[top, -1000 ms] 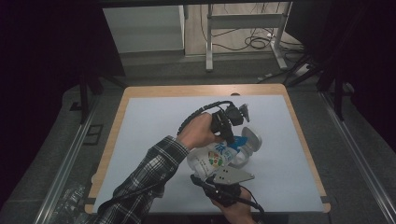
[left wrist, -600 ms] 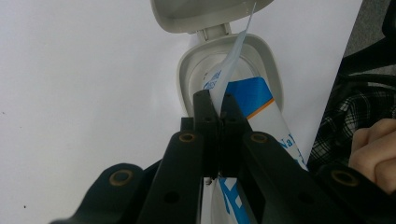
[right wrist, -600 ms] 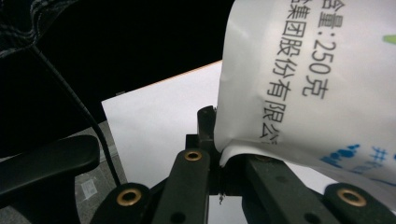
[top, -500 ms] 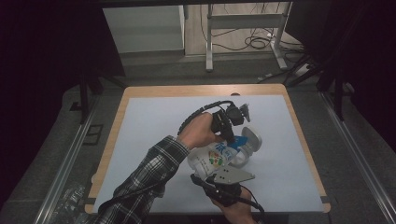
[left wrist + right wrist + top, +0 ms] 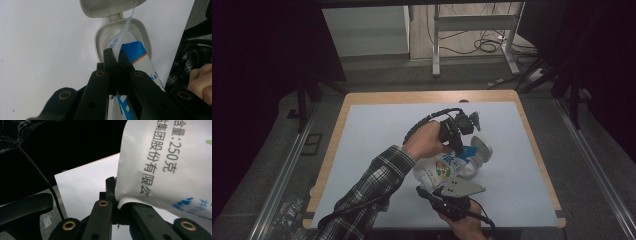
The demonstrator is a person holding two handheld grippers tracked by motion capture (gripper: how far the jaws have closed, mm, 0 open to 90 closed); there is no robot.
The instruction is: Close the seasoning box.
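A white pouch (image 5: pixel 444 167) with a blue label and green print lies tilted at the middle of the table, held at both ends. My left gripper (image 5: pixel 457 137) is shut on the pouch's thin top edge (image 5: pixel 125 32). That edge hangs over a small white container (image 5: pixel 482 149) whose hinged lid (image 5: pixel 105 6) stands open. In the left gripper view (image 5: pixel 115 53) the pouch's blue label (image 5: pixel 136 50) lies just past the jaws. My right gripper (image 5: pixel 451 197), with its grey plate on top, is shut on the pouch's lower corner (image 5: pixel 130 197). Printed characters run across the pouch (image 5: pixel 170 162) in the right gripper view (image 5: pixel 116 187).
The table (image 5: pixel 377 130) has a pale blue-white top with a wooden border. A plaid sleeve (image 5: pixel 372 187) crosses it from the bottom left. Beyond the far edge stand metal desk legs (image 5: pixel 436 40) with cables (image 5: pixel 492 45) on the floor. Rails run down both sides.
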